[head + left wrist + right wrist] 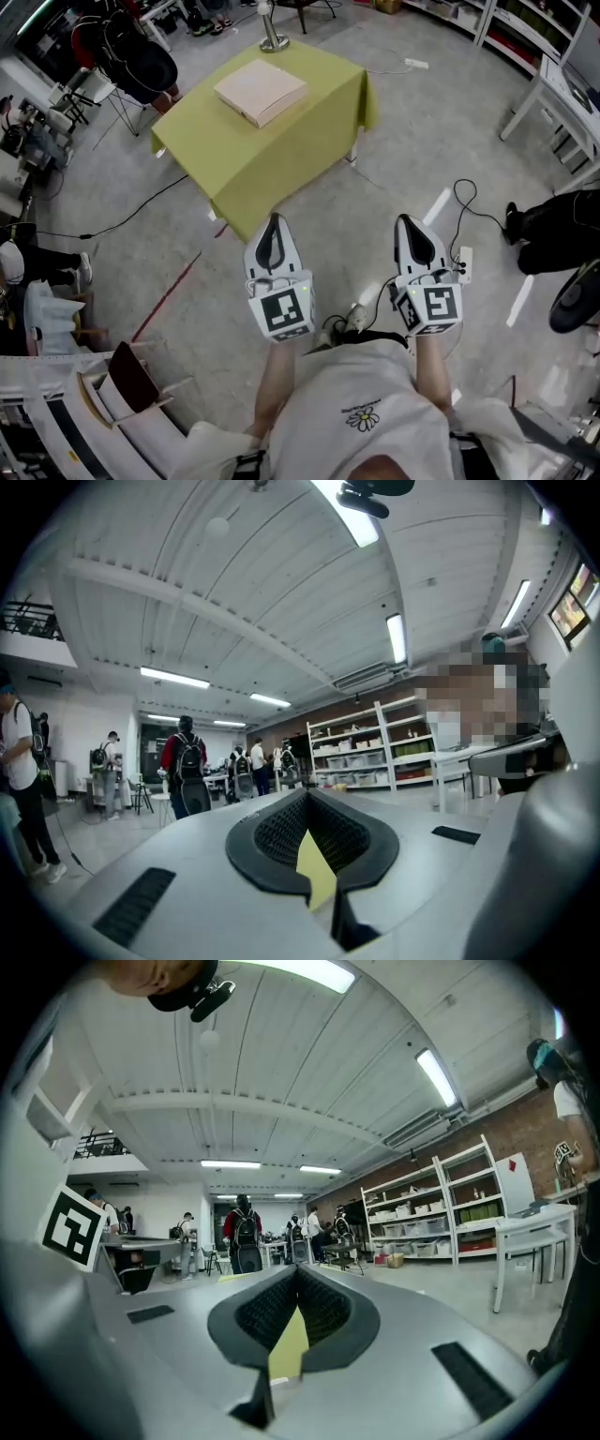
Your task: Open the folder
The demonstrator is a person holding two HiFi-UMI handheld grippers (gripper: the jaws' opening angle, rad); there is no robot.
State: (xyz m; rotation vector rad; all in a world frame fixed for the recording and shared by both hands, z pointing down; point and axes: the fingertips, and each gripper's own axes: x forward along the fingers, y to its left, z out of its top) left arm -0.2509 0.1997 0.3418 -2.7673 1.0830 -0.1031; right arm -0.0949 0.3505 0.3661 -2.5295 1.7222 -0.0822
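Note:
A closed beige folder (260, 91) lies flat on a small table with a yellow-green cloth (291, 150), far ahead of me in the head view. Both grippers are held close to my body, well short of the table and pointing level toward it. My left gripper (273, 220) has its jaws together with nothing in them. My right gripper (405, 222) looks the same, shut and empty. In the left gripper view the left gripper (305, 794) shows closed tips with a sliver of yellow cloth behind them. The right gripper view shows the right gripper (297, 1271) likewise.
A metal stand base (272, 37) sits at the table's far edge. A black chair (141, 61) stands at the left, white racks (553, 94) at the right. Cables and a power strip (464, 265) lie on the floor. People with backpacks (185, 771) stand in the distance.

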